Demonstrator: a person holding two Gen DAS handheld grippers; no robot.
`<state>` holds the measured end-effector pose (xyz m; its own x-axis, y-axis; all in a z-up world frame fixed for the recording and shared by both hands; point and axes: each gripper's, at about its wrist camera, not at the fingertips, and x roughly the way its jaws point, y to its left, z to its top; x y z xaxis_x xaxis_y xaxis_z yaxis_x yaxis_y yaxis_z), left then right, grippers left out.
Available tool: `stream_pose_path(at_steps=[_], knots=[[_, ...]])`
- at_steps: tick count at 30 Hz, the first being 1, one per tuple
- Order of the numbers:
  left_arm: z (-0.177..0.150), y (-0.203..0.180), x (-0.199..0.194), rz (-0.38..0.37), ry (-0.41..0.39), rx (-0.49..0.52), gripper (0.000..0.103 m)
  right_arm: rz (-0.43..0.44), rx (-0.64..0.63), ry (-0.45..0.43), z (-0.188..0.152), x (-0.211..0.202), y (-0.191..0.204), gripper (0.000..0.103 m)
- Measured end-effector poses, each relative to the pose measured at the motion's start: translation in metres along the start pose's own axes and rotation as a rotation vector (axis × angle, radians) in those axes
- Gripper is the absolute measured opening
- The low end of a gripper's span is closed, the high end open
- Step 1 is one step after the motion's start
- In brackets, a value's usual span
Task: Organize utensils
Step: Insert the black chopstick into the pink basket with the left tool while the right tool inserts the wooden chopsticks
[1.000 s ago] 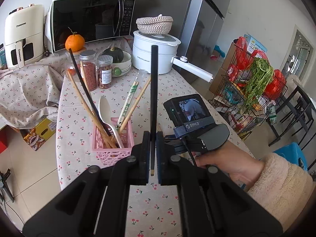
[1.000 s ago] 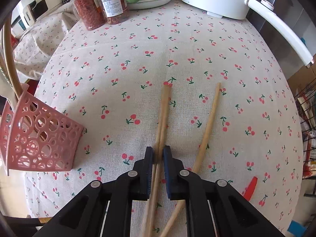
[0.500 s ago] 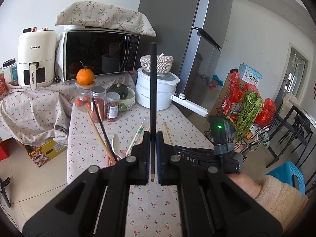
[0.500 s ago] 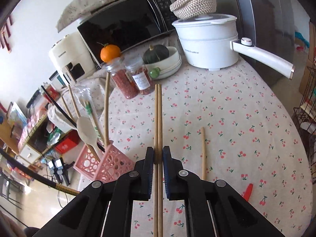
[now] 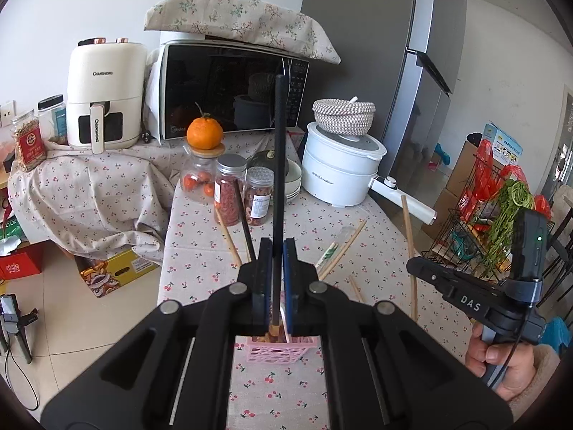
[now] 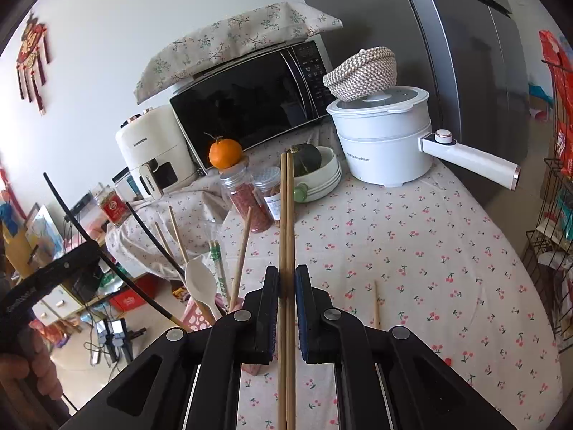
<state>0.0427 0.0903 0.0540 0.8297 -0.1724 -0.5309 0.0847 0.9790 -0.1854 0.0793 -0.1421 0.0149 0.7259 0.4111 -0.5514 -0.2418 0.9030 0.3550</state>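
Note:
My left gripper (image 5: 277,251) is shut on a black chopstick (image 5: 278,165) that stands upright above the pink basket (image 5: 283,349). My right gripper (image 6: 286,279) is shut on a pair of wooden chopsticks (image 6: 287,215), held off the table and pointing toward the jars. The pink basket (image 6: 197,317) sits to its lower left and holds a white spoon (image 6: 200,283), wrapped chopsticks (image 6: 218,268) and several wooden and black sticks. One wooden chopstick (image 6: 376,304) lies on the cherry-print tablecloth (image 6: 412,251) to the right. In the left wrist view the right gripper (image 5: 412,268) shows at the right, in a hand.
Spice jars (image 5: 229,190), an orange (image 5: 204,132) on a jar, a bowl stack and a white electric pot (image 6: 383,143) with a long handle stand at the table's far end. Microwave (image 5: 229,96) and air fryer (image 5: 104,104) are behind. A wire rack (image 5: 480,222) stands right.
The right gripper has lifted the pair of wooden chopsticks off the tablecloth and tilted up. The left gripper has risen and drawn back with the black chopstick, now over the basket.

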Motion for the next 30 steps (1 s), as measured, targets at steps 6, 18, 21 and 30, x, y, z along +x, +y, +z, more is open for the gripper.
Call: stream_pose_path(at_steps=[6,18,21,30], knots=[[-0.009,0.018,0.042,-0.033,0.147,-0.093,0.007,0.01,-0.024,-0.105,0.005,-0.016,0.02,0.009],[-0.014,0.034,0.023,-0.039,0.246,-0.138,0.05,-0.019,-0.062,-0.312,0.019,-0.009,0.087,0.009],[-0.013,0.044,0.018,-0.014,0.246,-0.142,0.054,-0.041,-0.071,-0.345,0.017,0.006,0.099,0.009],[-0.012,0.059,0.016,-0.014,0.25,-0.145,0.055,-0.186,-0.136,-0.468,-0.011,0.046,0.123,0.009]])
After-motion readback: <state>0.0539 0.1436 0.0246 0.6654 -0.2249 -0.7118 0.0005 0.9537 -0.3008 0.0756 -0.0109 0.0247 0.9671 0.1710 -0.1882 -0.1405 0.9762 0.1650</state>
